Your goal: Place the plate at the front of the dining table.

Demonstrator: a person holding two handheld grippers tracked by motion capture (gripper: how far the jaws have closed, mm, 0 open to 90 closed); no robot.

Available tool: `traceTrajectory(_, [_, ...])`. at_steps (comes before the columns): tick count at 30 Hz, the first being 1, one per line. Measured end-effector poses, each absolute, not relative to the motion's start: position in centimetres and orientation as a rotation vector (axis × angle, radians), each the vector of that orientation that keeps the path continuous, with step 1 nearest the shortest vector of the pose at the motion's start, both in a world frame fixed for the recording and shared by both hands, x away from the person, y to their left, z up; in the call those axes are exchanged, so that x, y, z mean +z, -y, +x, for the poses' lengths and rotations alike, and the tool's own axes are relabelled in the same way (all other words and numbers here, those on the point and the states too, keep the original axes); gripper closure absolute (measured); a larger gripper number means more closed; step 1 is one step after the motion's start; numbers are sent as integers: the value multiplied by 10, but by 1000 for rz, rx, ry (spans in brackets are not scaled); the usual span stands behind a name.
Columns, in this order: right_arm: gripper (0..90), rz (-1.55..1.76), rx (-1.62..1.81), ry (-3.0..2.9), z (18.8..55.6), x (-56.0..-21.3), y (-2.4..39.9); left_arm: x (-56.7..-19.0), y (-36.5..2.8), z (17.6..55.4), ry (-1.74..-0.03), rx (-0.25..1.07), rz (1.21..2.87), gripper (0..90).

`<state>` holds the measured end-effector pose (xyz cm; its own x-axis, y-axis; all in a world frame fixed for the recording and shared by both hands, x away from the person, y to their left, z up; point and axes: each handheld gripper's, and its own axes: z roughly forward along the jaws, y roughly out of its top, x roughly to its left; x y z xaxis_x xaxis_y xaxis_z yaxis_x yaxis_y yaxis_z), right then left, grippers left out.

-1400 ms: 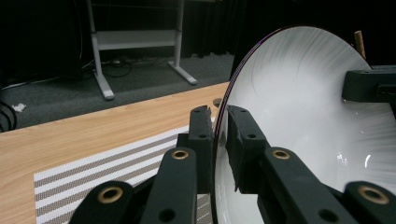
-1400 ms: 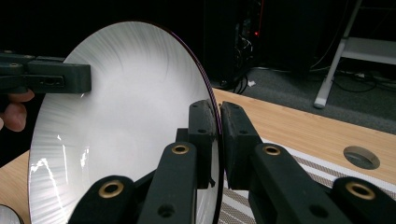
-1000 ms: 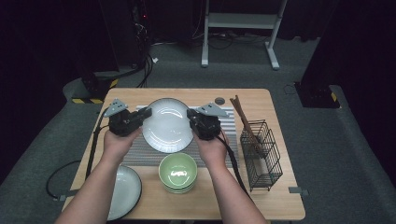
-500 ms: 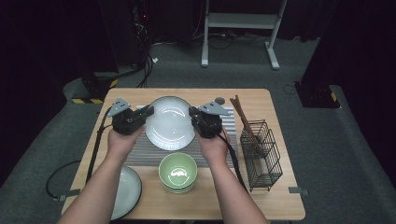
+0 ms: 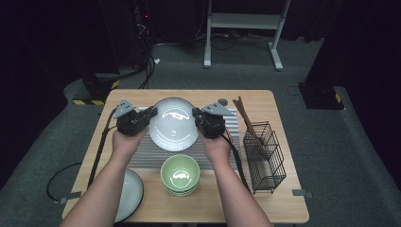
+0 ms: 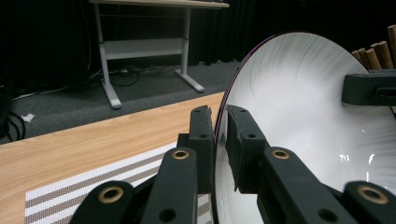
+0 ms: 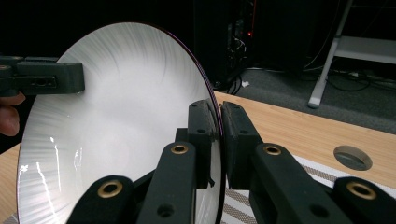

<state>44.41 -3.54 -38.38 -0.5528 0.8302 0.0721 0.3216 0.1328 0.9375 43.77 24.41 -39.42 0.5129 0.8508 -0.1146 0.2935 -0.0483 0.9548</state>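
The plate (image 5: 173,124) hangs between the two grippers above the striped mat (image 5: 156,153), near the table's (image 5: 283,208) far edge; it is white, round and glossy. The left gripper (image 5: 150,113) pinches its left rim, the jaws pressed on either side of the thin edge, plain in the left gripper view, where the plate (image 6: 308,116) stands edge-on beside the jaws; the right gripper (image 5: 196,115) pinches the opposite rim in the same way, and in the right gripper view the plate (image 7: 116,116) curves away to the left gripper (image 7: 70,77) at its far side. A green bowl (image 5: 179,174) sits just nearer the person; a second plate (image 5: 130,194) lies at the near left corner; a wire basket (image 5: 265,156) with wooden sticks (image 5: 246,116) stands at the right.
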Motion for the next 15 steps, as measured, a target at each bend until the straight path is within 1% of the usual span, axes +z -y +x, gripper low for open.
traceTrajectory(15, [827, 1116, 1408, -1948, 453, -401, 43, -409, -236, 449, -1001, 610, 1625, 802])
